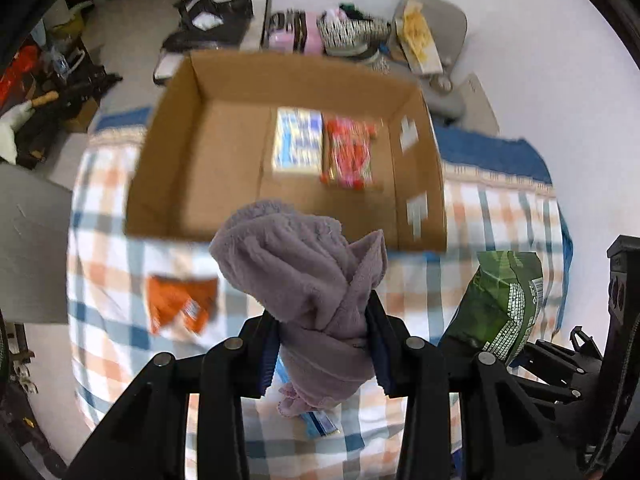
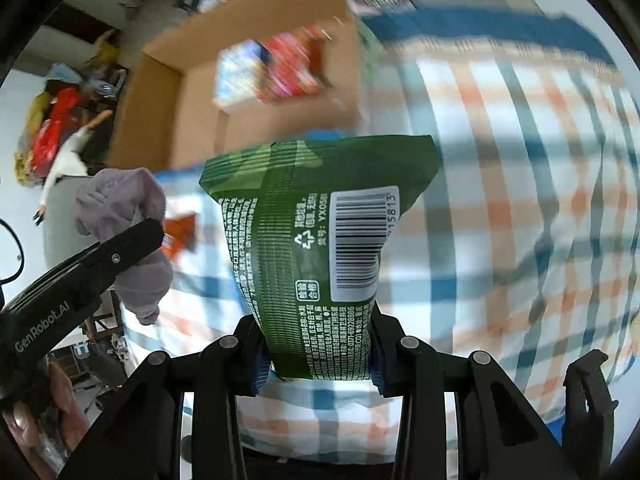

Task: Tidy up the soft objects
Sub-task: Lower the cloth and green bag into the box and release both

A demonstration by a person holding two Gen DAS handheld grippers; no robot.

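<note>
My left gripper (image 1: 323, 344) is shut on a bunched purple fleece cloth (image 1: 304, 280) and holds it above the checked cloth, just in front of the open cardboard box (image 1: 200, 168). The box holds a blue-white pack (image 1: 298, 142) and a red pack (image 1: 350, 152). My right gripper (image 2: 318, 354) is shut on a green snack bag (image 2: 316, 240), held upright above the table. The bag also shows at the right of the left wrist view (image 1: 500, 304). The purple cloth (image 2: 124, 200) and the left gripper show at the left of the right wrist view, with the box (image 2: 192, 112) behind.
An orange packet (image 1: 180, 304) lies on the checked tablecloth (image 1: 500, 216) in front of the box. A small blue-white packet (image 1: 322, 426) lies under the left gripper. Clutter and a grey chair (image 1: 440, 40) stand beyond the table.
</note>
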